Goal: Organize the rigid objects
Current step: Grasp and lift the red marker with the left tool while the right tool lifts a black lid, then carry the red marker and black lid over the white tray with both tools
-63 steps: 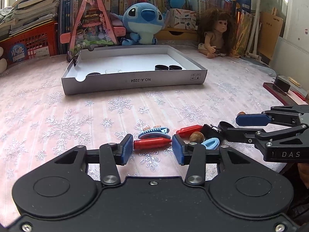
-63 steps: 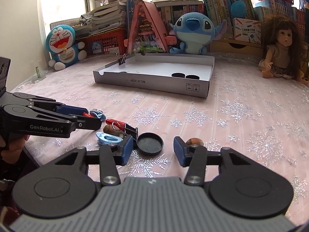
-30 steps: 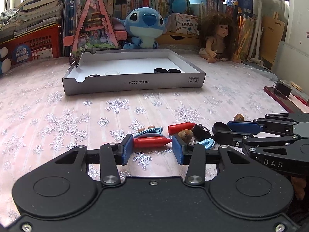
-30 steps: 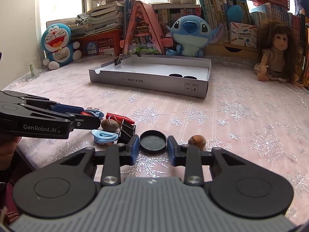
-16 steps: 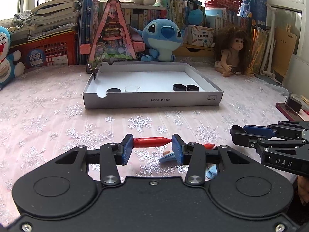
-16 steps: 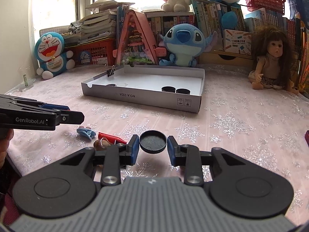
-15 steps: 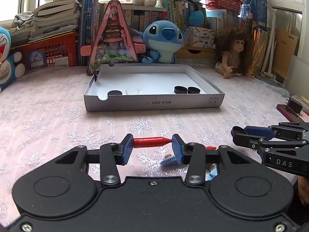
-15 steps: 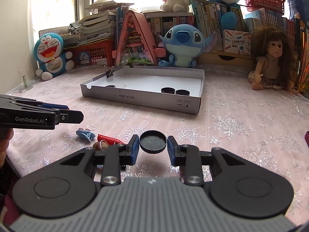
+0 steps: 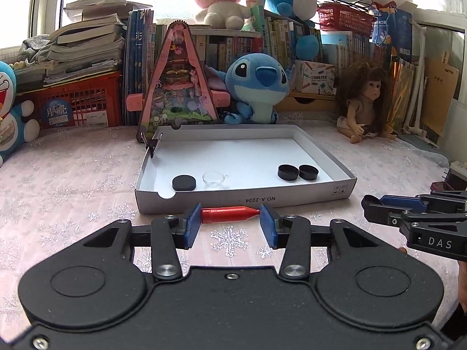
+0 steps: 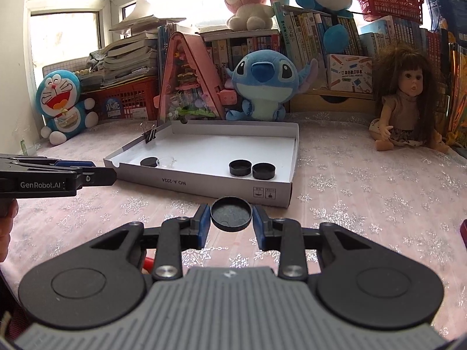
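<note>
Both grippers have risen from the cluttered cloth toward the white tray (image 9: pixel 321 148) just ahead, which holds two black caps (image 9: pixel 297 172), a black disc (image 9: pixel 183 183) and a clear dome (image 9: pixel 213 178). The left gripper (image 9: pixel 230 221) clamps a red clip (image 9: pixel 229 213) endwise; the right gripper (image 10: pixel 231 218) pinches a black lid (image 10: pixel 231 213).

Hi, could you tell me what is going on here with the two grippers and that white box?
A person is sorting small items into the shallow white box. The left gripper is shut on a red clip, the right gripper on a black round cap; both are held just short of the box's near wall. Inside lie two black caps, a black disc and a clear dish.
</note>
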The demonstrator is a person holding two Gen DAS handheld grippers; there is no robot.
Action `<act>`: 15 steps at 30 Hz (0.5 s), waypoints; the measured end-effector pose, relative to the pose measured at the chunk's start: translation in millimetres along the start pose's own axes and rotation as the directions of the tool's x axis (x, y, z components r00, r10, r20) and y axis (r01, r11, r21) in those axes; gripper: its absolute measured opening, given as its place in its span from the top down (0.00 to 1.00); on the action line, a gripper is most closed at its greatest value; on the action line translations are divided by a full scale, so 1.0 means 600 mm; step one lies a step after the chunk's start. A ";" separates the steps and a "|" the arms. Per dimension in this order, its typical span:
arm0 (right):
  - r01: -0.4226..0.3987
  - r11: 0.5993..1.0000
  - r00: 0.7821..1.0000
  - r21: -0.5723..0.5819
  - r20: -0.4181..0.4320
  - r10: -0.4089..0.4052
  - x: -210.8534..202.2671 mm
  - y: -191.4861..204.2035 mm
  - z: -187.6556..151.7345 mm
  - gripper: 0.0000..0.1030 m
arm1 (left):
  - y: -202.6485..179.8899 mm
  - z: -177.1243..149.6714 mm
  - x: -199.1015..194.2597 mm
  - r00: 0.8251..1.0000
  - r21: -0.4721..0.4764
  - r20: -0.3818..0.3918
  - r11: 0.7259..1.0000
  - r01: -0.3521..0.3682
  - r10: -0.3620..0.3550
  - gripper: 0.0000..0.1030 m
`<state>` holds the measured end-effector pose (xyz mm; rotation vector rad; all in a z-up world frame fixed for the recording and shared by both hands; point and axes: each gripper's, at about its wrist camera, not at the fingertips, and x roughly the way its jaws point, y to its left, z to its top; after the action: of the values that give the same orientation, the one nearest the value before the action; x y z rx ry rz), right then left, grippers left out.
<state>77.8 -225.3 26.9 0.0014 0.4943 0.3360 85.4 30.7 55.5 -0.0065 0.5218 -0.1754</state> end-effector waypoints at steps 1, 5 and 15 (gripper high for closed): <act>0.001 1.000 1.000 0.003 0.001 -0.001 0.003 -0.002 0.004 0.64 | 0.003 0.004 0.003 1.000 0.000 0.005 1.000 -0.004 0.004 0.60; 0.003 1.000 1.000 0.021 -0.006 -0.003 0.019 -0.014 0.022 0.64 | 0.020 0.029 0.022 1.000 -0.019 0.006 1.000 -0.021 0.021 0.60; -0.021 0.994 0.997 0.110 -0.065 0.028 0.097 -0.065 0.117 0.64 | 0.073 0.120 0.124 0.999 -0.083 -0.042 0.996 -0.037 0.034 0.60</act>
<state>171.1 -237.9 58.8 0.1031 0.5786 0.3337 192.1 58.7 78.9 -0.0758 0.5691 -0.1186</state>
